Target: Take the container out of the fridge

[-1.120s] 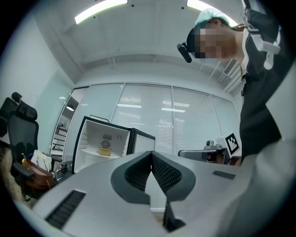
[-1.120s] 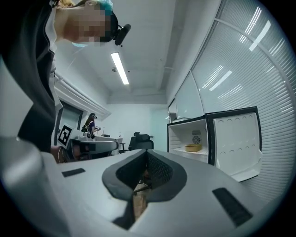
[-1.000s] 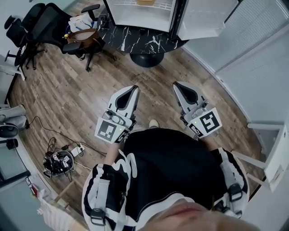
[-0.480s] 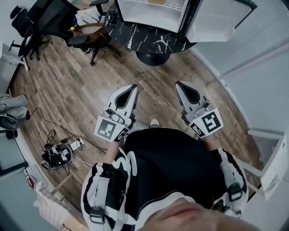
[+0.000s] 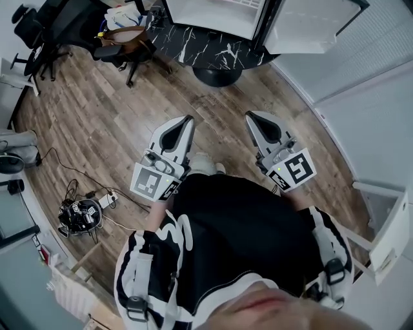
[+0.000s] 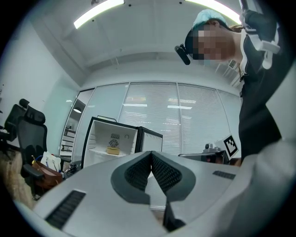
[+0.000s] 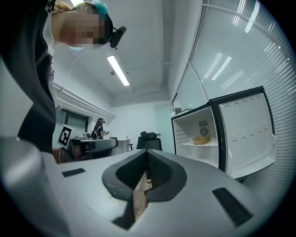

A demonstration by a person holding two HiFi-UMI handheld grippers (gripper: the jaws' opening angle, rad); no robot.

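Note:
A small white fridge (image 5: pixel 213 13) stands open on a black marbled table at the top of the head view, its door (image 5: pixel 310 26) swung to the right. A yellow container (image 6: pixel 113 150) sits on the fridge's shelf in the left gripper view, and the container (image 7: pixel 201 139) also shows in the right gripper view, far off. My left gripper (image 5: pixel 187 120) and right gripper (image 5: pixel 250 116) are held side by side over the wooden floor, pointing at the fridge. The left gripper (image 6: pixel 151 152) is shut with nothing in it. The right gripper (image 7: pixel 147 152) is shut and empty too.
The black marbled table (image 5: pixel 206 48) rests on a round black base (image 5: pixel 216 76). An office chair with a brown bag (image 5: pixel 122 45) stands left of it. Cables and a headset (image 5: pixel 80 216) lie on the floor at left. White walls and blinds (image 5: pixel 374 84) close the right side.
The head view has shifted, so the fridge sits higher and is cut off more at the top. A foot shows further forward between the grippers. Both grippers stay shut, side by side.

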